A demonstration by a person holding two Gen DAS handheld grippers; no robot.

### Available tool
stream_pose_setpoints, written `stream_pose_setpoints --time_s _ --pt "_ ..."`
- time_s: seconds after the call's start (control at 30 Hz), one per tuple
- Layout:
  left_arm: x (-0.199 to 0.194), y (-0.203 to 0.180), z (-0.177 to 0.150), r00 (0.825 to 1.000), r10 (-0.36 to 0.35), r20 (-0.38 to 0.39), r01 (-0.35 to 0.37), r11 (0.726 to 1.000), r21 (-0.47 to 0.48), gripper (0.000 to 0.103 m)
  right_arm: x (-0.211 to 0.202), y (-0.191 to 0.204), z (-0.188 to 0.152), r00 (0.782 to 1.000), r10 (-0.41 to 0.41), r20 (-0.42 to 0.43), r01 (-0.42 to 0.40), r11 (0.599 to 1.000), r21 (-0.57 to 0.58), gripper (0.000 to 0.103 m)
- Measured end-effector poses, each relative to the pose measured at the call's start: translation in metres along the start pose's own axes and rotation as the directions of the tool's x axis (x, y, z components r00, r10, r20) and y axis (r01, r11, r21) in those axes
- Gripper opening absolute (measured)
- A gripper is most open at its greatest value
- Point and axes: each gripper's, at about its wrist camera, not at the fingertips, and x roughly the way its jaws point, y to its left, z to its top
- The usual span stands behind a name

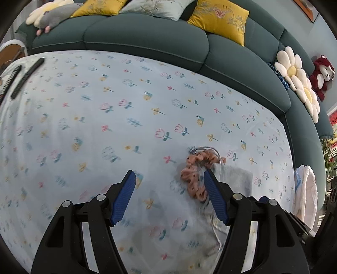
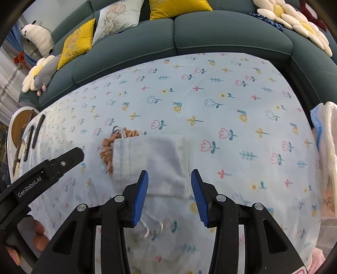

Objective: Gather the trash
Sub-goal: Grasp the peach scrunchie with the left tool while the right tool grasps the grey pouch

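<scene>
Hovering over the tablecloth (image 2: 210, 88), we see the mask (image 2: 151, 156) just ahead of our right gripper (image 2: 169, 198), jaws spread, empty; left gripper (image 1: 168, 198), also spread, flanks its scrunchie-side (image 1: 193, 179) end.

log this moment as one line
left gripper open above tablecloth | right gripper open over pale cloth | orange scrunchie untouched

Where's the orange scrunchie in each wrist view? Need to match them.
Left wrist: orange scrunchie sits lower right of centre, just left of that gripper's right-hand finger.
Right wrist: orange scrunchie sits left of centre, partly under the left edge of the pale blue cloth.
Shared landmark: the pale blue cloth beside it; also the yellow cushion on the sofa.
</scene>
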Motion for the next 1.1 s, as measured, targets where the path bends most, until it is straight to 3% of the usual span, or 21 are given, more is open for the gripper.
stream_pose_setpoints --time_s 0.13,0.4,0.47,0.57,0.83,1.1 --pt "0.02 -0.003 0.006 1.0 -0.004 -0.028 0.005 1.0 0.014 0.055 0.016 0.0 0.006 1.0 0.003 -0.018 -0.002 1.0 0.007 0.042" --pt "0.037 -0.013 0.004 0.999 0.003 -0.034 -0.001 0.998 0.066 0.035 0.027 0.0 0.001 1.0 -0.016 -0.007 0.016 1.0 -0.015 0.025" --pt "0.038 -0.016 0.003 0.999 -0.009 -0.041 0.012 0.997 0.071 0.017 0.027 -0.003 0.0 1.0 -0.023 -0.006 0.023 1.0 -0.015 0.016" --pt "0.037 -0.019 -0.002 0.999 -0.008 -0.047 0.012 0.997 0.08 0.01 0.026 -0.01 -0.002 1.0 -0.015 -0.014 0.015 1.0 -0.006 0.008" --pt "0.017 -0.017 -0.028 0.999 0.025 -0.047 -0.022 0.998 0.062 0.006 0.01 -0.023 -0.025 1.0 0.003 -0.03 -0.003 1.0 0.013 0.004" --pt "-0.027 -0.017 -0.058 1.0 0.024 -0.015 -0.024 0.999 0.047 0.006 -0.027 -0.04 -0.05 0.999 0.035 -0.005 -0.034 0.997 0.072 0.004"
